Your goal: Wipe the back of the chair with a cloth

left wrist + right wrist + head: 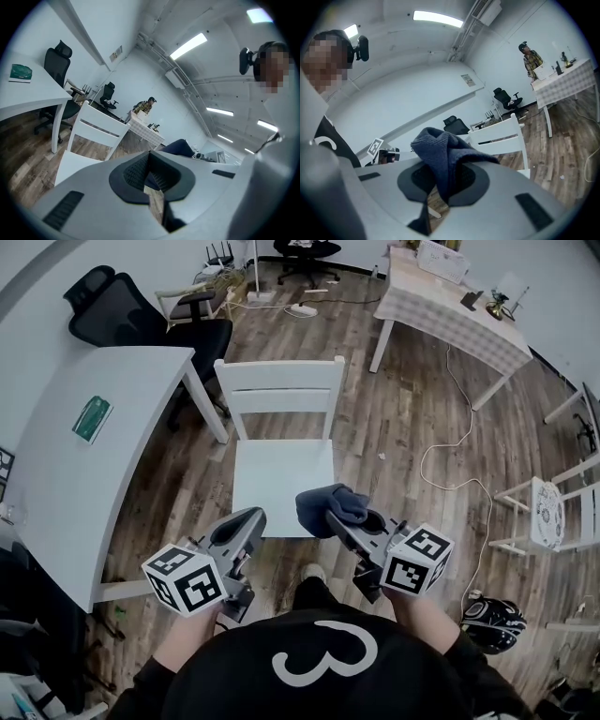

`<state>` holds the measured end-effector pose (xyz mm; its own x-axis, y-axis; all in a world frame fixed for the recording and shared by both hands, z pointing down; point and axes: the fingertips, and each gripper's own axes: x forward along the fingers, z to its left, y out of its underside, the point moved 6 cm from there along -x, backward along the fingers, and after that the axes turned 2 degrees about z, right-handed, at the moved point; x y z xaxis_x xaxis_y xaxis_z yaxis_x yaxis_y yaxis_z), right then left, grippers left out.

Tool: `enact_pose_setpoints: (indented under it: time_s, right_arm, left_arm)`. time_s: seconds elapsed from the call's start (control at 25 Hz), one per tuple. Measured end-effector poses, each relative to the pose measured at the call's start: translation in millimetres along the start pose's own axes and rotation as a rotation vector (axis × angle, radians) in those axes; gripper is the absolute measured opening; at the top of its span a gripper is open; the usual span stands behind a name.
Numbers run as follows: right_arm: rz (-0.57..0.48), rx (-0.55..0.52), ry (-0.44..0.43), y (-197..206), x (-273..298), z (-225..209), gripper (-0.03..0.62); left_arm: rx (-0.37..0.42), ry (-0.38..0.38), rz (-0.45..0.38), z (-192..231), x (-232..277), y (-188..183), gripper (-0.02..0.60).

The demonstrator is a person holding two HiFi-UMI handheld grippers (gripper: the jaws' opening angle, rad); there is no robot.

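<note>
Cloth (440,145), dark blue and knitted, clamped in the right gripper (440,185). Pinched between the black ribbed pads (468,178), bunched in a rumpled mound above them, with one fold running down into the slot between the jaws. Seen from the head view over the front right corner of the seat (272,493) of a white chair (279,401), held up off it as far as can be told. Well short of the backrest (279,376), which stands upright on the far side of the seat, its two flat rails facing the person; no contact between cloth and backrest. Left gripper (149,157) held low at the person's left, just beside the front left corner of the seat and apart from the cloth. Jaws pressed together at the tips with nothing caught between, only a thin wedge of floor showing behind the seam. Both grippers side by side, near each other, pointing toward the chair. Off to the left, a white table (84,465) with a green booklet (92,418) lying flat on it; beyond that, a black office chair (122,315). Underfoot, a brown plank floor (394,427).
</note>
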<state>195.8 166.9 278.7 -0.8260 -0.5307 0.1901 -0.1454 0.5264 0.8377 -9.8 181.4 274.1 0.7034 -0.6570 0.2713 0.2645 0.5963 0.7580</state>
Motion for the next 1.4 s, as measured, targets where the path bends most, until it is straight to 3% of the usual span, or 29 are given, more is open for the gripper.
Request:
enact_pose_setpoints:
  time_s: [0.36, 0.72, 0.96, 1.4]
  right_arm:
    - [-0.009, 0.060, -0.031, -41.8, 15.9, -75.8, 0.051]
    - [0.035, 0.017, -0.010, -48.0, 56.2, -92.6, 0.051]
    - [0.054, -0.040, 0.032, -61.1, 95.8, -99.7, 0.051]
    - [0.060, -0.030, 0.054, -81.5, 210.8, -116.4, 0.051]
  left_arm:
    - [0.001, -0.055, -0.001, 4.8, 67.7, -29.8, 0.014]
    - [-0.017, -0.086, -0.016, 37.6, 75.8, -52.2, 0.014]
    - [-0.034, -0.071, -0.001, 75.3, 83.6, -75.0, 0.014]
    - [-0.073, -0.104, 0.030, 173.1, 72.5, -125.6, 0.014]
